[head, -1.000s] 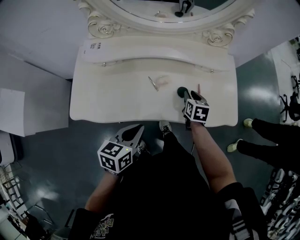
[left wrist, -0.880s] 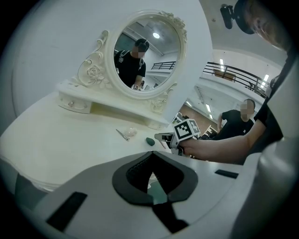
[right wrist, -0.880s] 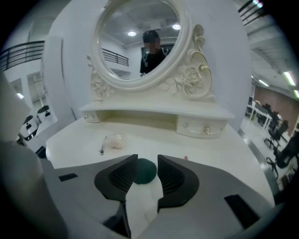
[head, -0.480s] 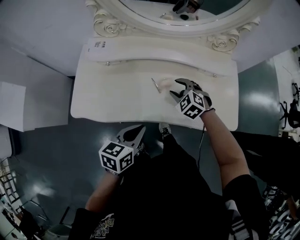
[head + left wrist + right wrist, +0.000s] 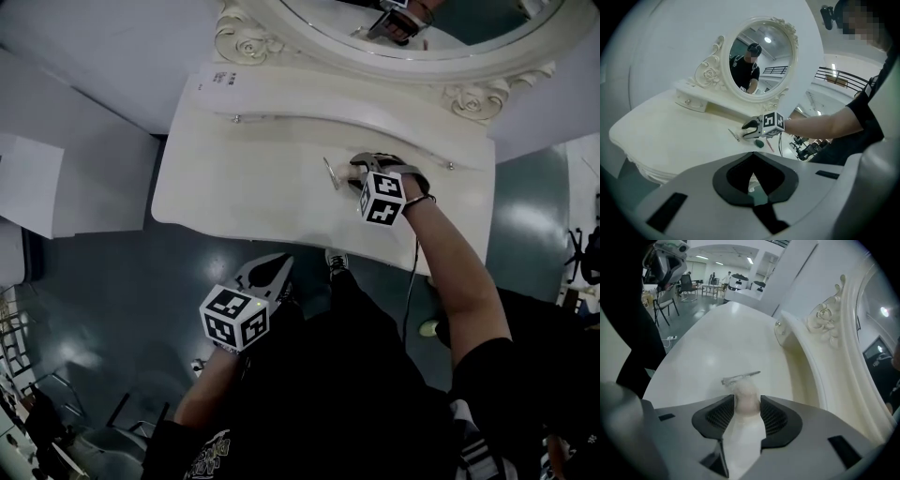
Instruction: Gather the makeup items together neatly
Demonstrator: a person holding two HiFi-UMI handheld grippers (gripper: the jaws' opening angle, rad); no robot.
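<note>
Pinching a pale pink makeup item (image 5: pixel 746 391) with the right gripper (image 5: pixel 747 405), just now closing the jaws onto it, pads touching both its sides. Pointing that gripper steeply down at the white worktop (image 5: pixel 234 169), forearm reaching over the front edge. Leaving metal tweezers (image 5: pixel 740 377) just beyond, a dark green sponge (image 5: pixel 760 143) and pink pencil (image 5: pixel 769 146) nearby. Hovering the left gripper (image 5: pixel 753 153) off the worktop's front, jaws pressed together, empty.

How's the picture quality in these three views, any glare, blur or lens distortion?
Head view: evenly lit, the dressing table bent by the wide angle. Left gripper view: strong fisheye, dark corners, a ceiling light glaring in the mirror. Right gripper view: sheen on the table, the pale pink makeup item close up and blurry, the tweezers beyond it clearer.
</note>
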